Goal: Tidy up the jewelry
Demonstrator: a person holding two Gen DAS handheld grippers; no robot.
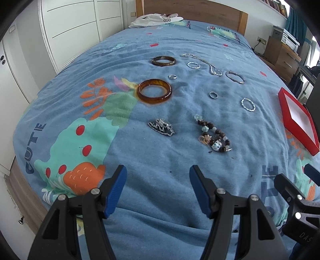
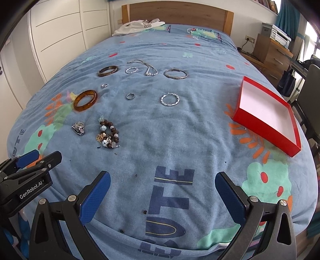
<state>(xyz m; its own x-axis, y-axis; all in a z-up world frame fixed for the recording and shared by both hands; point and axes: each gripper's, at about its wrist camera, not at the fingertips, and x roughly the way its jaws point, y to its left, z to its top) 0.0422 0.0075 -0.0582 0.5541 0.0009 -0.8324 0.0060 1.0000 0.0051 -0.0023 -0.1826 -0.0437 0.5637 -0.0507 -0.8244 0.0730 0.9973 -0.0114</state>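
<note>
Jewelry lies spread on a blue bedspread. An amber bangle, a darker bangle, a bead bracelet, a watch, a chain necklace, silver bracelets and small rings lie apart. An empty red box sits at the right. My left gripper and right gripper are open, empty, near the bed's front edge.
A white garment lies by the wooden headboard. White wardrobes stand left of the bed. A wooden drawer unit with a printer and a dark chair stand to the right.
</note>
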